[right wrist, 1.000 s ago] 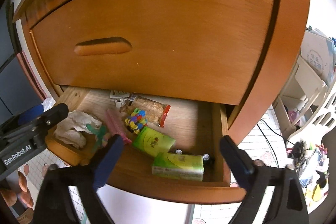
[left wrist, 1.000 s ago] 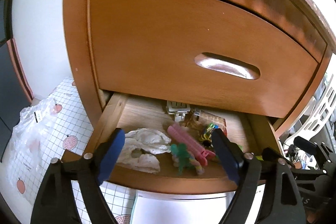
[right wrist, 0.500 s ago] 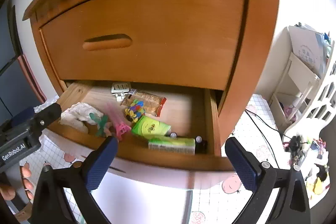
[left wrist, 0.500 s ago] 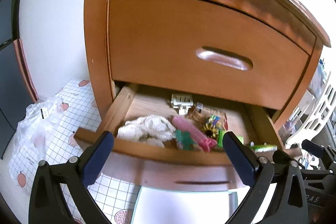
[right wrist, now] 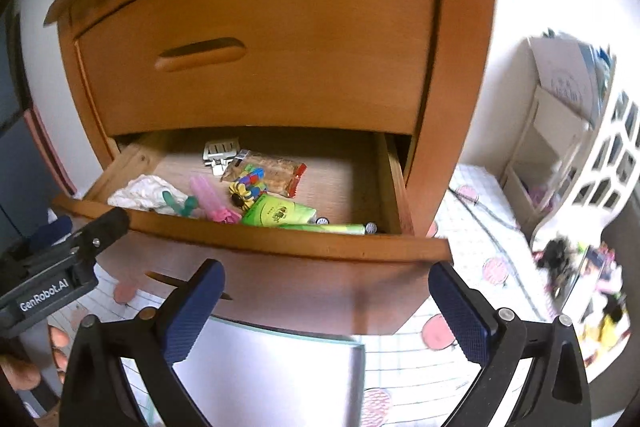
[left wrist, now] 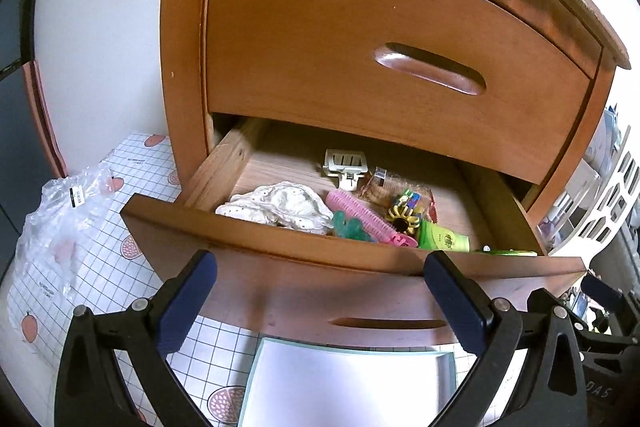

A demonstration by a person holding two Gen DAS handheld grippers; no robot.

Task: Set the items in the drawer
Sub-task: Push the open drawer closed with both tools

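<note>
Cabinet: wooden nightstand (left wrist: 360, 39) fills the upper centre of both views; upper drawer closed, its recessed handle (left wrist: 430, 69) right of centre in the left view.
Drawer: lower drawer (left wrist: 320, 291) pulled out, front panel across the middle of each frame, between the grippers and the contents.
Contents, left part: white crumpled cloth (left wrist: 280, 207); beside it a green toy figure (left wrist: 352, 227) and a pink hair roller (left wrist: 368, 217).
Contents, back: cream hair claw clip (left wrist: 346, 165) near the rear wall; clear snack packet (right wrist: 272, 171) just right of it.
Contents, centre-right: multicoloured clip bundle (right wrist: 248, 183) lying on the snack packet; green tissue pack (right wrist: 278, 213) and a second green pack (right wrist: 332, 228) against the inside of the front panel.
Floor: grid-pattern mat (left wrist: 120, 259) with round fruit prints; clear plastic bag (left wrist: 56, 223) at left edge of the left view.
Tray: pale tray (left wrist: 348, 383) with teal rim at bottom centre, below the drawer front.
Right side clutter: white shelving (right wrist: 592, 147) and blurred small items at the right edge of the right view.
Left hand-held gripper (left wrist: 320, 299): released, blue pads wide apart, nothing between them, level with the drawer front, outside the drawer.
Right hand-held gripper (right wrist: 324, 307): released, pads spread, empty, low in frame before the drawer front.
Person: fingertips (right wrist: 56, 343) visible at lower left of the right view, under the left gripper body.
</note>
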